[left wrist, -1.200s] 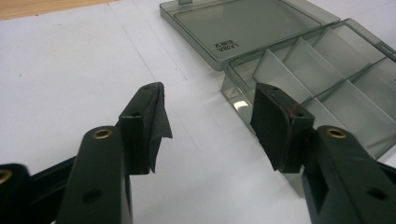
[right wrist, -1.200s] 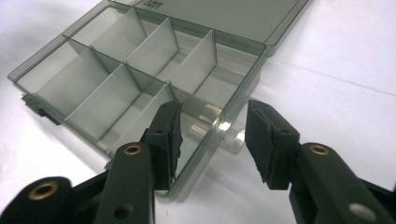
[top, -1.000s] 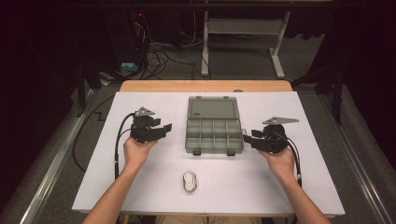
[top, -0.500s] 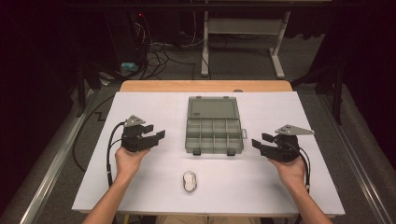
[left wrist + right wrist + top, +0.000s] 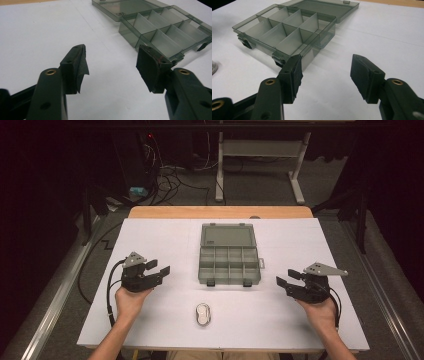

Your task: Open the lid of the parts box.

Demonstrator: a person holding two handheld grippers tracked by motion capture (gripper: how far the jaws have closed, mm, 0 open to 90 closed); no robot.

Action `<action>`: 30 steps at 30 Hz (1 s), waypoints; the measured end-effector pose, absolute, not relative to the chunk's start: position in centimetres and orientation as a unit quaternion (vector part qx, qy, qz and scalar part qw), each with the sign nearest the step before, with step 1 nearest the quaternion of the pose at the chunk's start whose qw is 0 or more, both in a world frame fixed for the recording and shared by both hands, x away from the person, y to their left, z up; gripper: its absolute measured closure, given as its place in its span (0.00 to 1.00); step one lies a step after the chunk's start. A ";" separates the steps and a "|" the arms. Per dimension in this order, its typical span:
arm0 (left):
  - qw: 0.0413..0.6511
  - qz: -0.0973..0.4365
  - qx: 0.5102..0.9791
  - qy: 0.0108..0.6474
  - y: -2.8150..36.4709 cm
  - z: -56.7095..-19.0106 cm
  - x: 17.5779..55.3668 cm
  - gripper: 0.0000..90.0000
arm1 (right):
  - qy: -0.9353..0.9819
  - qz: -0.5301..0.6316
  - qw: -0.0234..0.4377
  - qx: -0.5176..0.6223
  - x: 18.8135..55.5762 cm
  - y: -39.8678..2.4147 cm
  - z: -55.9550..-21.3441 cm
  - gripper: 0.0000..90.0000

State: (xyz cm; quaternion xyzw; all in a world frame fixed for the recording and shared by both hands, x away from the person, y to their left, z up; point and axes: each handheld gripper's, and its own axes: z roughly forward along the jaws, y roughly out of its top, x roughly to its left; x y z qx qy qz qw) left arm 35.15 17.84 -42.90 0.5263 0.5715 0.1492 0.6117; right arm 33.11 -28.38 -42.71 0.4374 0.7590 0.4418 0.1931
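Note:
A smoky grey compartment box (image 5: 229, 265) lies open at the table's middle, its lid (image 5: 228, 236) folded flat behind it and its several compartments empty. My left gripper (image 5: 159, 268) hovers left of the box, pointing towards it, open with nothing between its pads (image 5: 111, 51); the box (image 5: 162, 30) lies ahead to the right. My right gripper (image 5: 287, 279) is held right of the box, also open (image 5: 327, 60); its jaws have just been opening, with nothing between them. In that view the box (image 5: 287, 27) is ahead to the left.
A small pale oval object (image 5: 202, 313) lies near the front edge, below the box; its rim shows as the oval object (image 5: 213, 67). The white table top (image 5: 165, 235) ends in a wooden strip (image 5: 220, 212) at the back. Dark floor with cables and a stand lies beyond.
Both hands have drawn away from the box, outward and towards the near edge. The right jaws stand wider than before.

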 end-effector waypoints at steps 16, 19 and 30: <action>0.632 0.175 0.518 0.549 18.9 -43.7 32.6 0.45 | 0.747 0.459 0.196 0.440 30.8 -30.0 -43.4 0.44; 0.631 0.166 0.520 0.551 19.0 -43.8 32.2 0.45 | 0.744 0.461 0.199 0.441 30.4 -30.2 -43.6 0.44; 0.649 0.177 0.508 0.538 19.9 -44.0 31.2 0.46 | 0.733 0.468 0.200 0.452 29.1 -31.3 -44.4 0.43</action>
